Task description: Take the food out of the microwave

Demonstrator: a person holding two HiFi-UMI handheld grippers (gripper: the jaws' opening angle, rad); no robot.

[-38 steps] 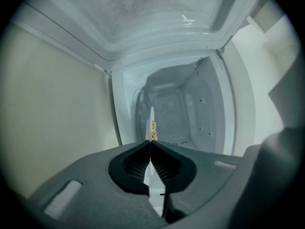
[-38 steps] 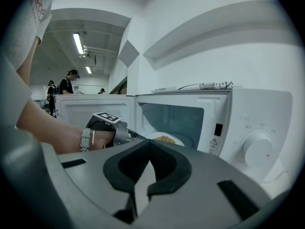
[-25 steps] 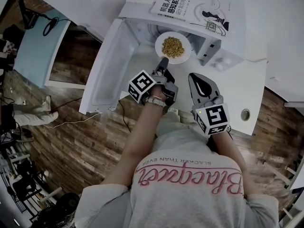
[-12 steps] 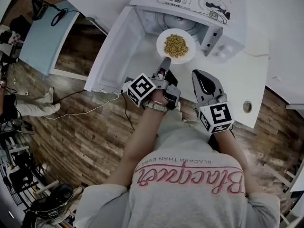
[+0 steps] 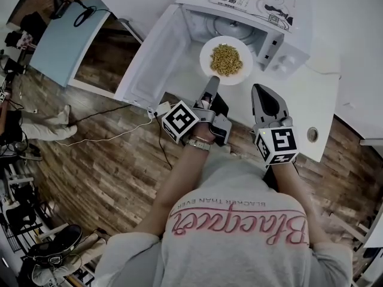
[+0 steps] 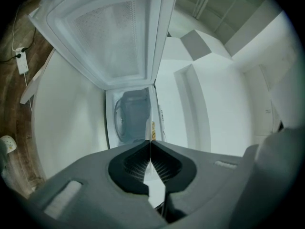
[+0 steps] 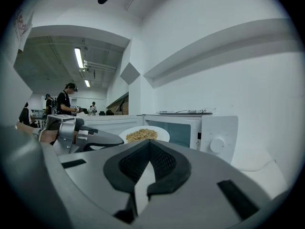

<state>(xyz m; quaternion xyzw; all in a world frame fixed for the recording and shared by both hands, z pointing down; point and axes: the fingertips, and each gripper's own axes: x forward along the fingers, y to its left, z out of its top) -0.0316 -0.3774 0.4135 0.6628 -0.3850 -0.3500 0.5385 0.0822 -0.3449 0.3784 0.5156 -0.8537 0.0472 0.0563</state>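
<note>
Left gripper (image 5: 210, 84): we are clamping its jaws, drawn nearly together, on the near rim of the round white plate (image 5: 205, 54).
Right gripper (image 5: 258, 89): we are keeping its jaws together with nothing between them, just right of the left gripper and near the plate.
Food: the heap of yellow-brown grains (image 5: 226, 60) is sitting in the middle of the plate.
Plate's place: we are holding it level in the air, just in front of the open mouth of the white microwave (image 5: 288, 48).
Door: the white microwave door (image 5: 157, 61) is standing wide open on the left.
Done: we are judging the plate gripped, lifted and almost clear of the cavity.
Left: we are judging that setting it down on the white counter (image 5: 306, 103) remains.
</note>
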